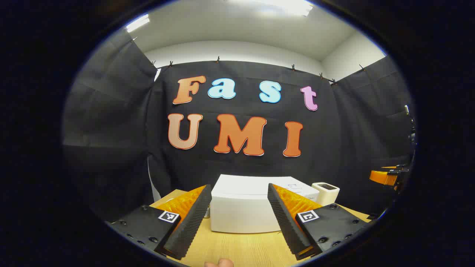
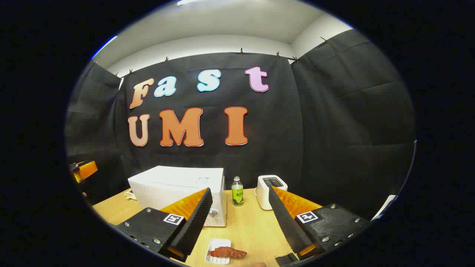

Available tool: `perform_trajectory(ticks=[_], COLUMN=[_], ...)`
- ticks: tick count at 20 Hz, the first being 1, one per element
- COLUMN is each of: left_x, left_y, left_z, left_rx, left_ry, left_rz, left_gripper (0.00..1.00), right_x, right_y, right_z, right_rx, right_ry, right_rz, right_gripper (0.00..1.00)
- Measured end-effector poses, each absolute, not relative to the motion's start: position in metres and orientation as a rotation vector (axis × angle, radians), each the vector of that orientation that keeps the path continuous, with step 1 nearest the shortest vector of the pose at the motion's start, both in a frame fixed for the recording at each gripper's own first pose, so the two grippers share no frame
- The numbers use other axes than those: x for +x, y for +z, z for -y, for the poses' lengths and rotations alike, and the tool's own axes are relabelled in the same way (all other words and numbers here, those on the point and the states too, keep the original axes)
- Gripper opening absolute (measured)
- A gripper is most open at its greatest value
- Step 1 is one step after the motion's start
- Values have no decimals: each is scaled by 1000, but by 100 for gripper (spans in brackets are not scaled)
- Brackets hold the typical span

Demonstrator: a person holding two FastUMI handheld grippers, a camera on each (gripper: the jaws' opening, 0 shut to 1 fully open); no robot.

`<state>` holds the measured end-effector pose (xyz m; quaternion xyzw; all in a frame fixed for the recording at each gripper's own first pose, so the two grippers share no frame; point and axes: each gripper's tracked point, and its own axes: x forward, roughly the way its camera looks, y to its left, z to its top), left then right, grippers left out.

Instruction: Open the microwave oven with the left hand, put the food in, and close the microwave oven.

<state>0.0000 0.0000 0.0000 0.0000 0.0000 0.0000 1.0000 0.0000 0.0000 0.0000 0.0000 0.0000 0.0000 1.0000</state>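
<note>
My left gripper point(image 1: 239, 218) is spread wide with nothing between its fingers, aimed at the white microwave point(image 1: 256, 204) standing closed on the wooden table point(image 1: 241, 248). My right gripper point(image 2: 241, 222) is spread too, above the small tray point(image 2: 218, 256) with the reddish food point(image 2: 228, 253), in front of the microwave. The door looks stiff and smooth; I would hook its edge. The tray seems light, the food soft. No writing is legible, even on the green bottle point(image 2: 237, 191).
</note>
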Motion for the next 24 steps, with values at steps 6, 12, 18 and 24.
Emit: perform_trajectory(ticks=[6, 12, 18, 24], left_x=[6, 5, 10, 20], left_y=[-7, 11, 18, 5], left_z=[-1, 3, 14, 36], left_rx=[49, 48, 69, 57], left_ry=[16, 24, 0, -14], left_rz=[-24, -9, -5, -18], left_gripper=[98, 98, 100, 99], right_x=[5, 15, 19, 19], right_y=[11, 1, 3, 2], right_z=[3, -2, 6, 10], right_rx=[-5, 5, 8, -10], right_ry=[16, 48, 39, 38], right_rz=[19, 4, 9, 19], right_gripper=[94, 94, 94, 94])
